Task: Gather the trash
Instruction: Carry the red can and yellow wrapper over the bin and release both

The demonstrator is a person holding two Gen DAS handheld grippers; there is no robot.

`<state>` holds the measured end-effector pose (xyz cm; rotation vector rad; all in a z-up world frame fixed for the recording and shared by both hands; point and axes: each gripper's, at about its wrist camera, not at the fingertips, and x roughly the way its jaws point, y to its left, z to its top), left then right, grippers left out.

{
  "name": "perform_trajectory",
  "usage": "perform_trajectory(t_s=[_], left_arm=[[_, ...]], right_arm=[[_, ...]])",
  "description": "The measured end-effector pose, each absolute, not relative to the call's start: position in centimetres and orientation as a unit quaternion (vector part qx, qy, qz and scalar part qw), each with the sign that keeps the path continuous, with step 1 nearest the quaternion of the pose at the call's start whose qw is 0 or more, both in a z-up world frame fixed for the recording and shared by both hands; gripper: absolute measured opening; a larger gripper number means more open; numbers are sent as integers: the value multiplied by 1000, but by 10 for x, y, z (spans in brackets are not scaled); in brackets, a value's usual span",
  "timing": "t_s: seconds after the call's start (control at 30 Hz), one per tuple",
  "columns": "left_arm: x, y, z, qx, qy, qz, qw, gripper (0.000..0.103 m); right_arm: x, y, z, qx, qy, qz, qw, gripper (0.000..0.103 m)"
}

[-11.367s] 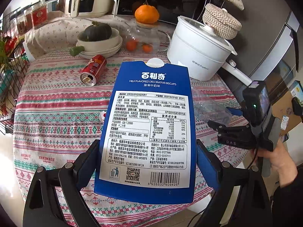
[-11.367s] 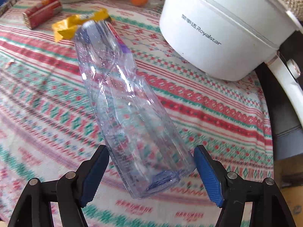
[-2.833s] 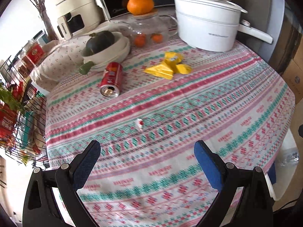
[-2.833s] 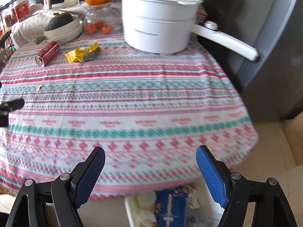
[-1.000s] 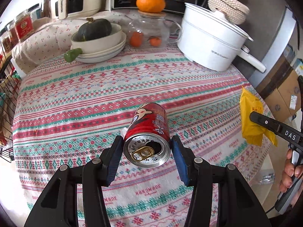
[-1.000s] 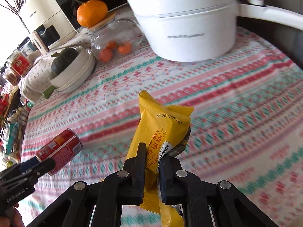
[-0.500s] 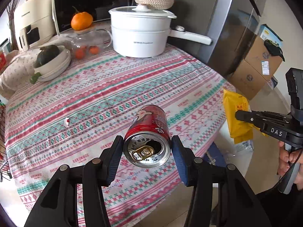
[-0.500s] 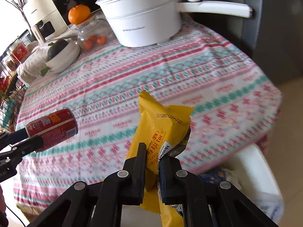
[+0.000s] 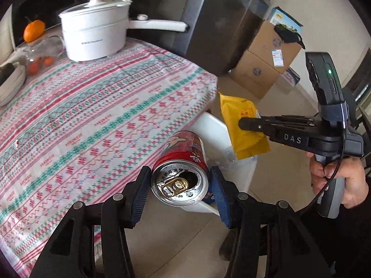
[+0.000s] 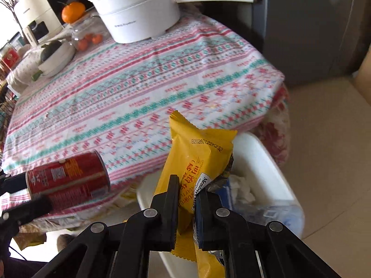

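Note:
My left gripper (image 9: 179, 181) is shut on a red drink can (image 9: 182, 168), its opened top facing the camera; the same can (image 10: 68, 177) shows at the left of the right wrist view. My right gripper (image 10: 186, 186) is shut on a yellow snack wrapper (image 10: 197, 153), seen also as the wrapper (image 9: 241, 125) in the left wrist view. Both are held past the table's edge, above a white trash bin (image 10: 266, 159) on the floor beside the table. The bin (image 9: 213, 129) holds a blue box, crumpled paper and clear plastic.
The round table with its striped cloth (image 9: 92, 106) carries a white pot (image 9: 92, 37) with a long handle, a glass jar with small oranges (image 10: 87, 38), an orange (image 10: 73, 11) and bowls (image 10: 56, 58). Cardboard boxes (image 9: 264, 55) stand by the grey fridge (image 10: 313, 23). A hand (image 9: 336, 178) grips the right tool.
Both grippers have swung off the table toward its right edge and now hang over the white bin, still holding the can and the wrapper. The left one has rolled a little.

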<state>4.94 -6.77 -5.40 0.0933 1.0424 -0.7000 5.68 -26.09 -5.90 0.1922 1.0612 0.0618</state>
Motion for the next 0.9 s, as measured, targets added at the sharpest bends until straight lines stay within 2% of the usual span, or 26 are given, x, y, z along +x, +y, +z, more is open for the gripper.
perform_trajectory(t_s=[0.3, 0.47, 0.5, 0.53, 0.57, 0.6, 0.63, 0.67, 0.73, 0.9], left_arm=[[40, -135, -96, 109, 509, -345, 781, 54], [42, -152, -109, 126, 504, -347, 781, 55], [41, -155, -109, 131, 503, -341, 783, 55], [42, -156, -109, 135, 501, -337, 786, 55], [41, -157, -108, 136, 500, -333, 787, 57], [41, -157, -107, 135, 499, -329, 790, 60], [42, -155, -104, 129, 498, -323, 795, 68], [41, -151, -102, 121, 495, -316, 800, 77], [40, -141, -97, 109, 494, -296, 810, 86], [32, -111, -84, 86, 494, -232, 834, 93]], right_arm=[[48, -291, -72, 101, 524, 3, 846, 12], [44, -308, -82, 123, 536, -10, 835, 18], [44, -312, -84, 132, 539, -13, 832, 23], [43, -315, -84, 140, 540, -14, 830, 34], [42, -319, -84, 149, 539, -16, 829, 41], [41, -322, -83, 156, 537, -18, 829, 53], [40, -324, -81, 162, 534, -17, 829, 63], [38, -326, -79, 170, 533, -16, 829, 67], [35, -328, -75, 184, 530, -7, 828, 74], [24, -318, -58, 169, 512, -11, 842, 77]])
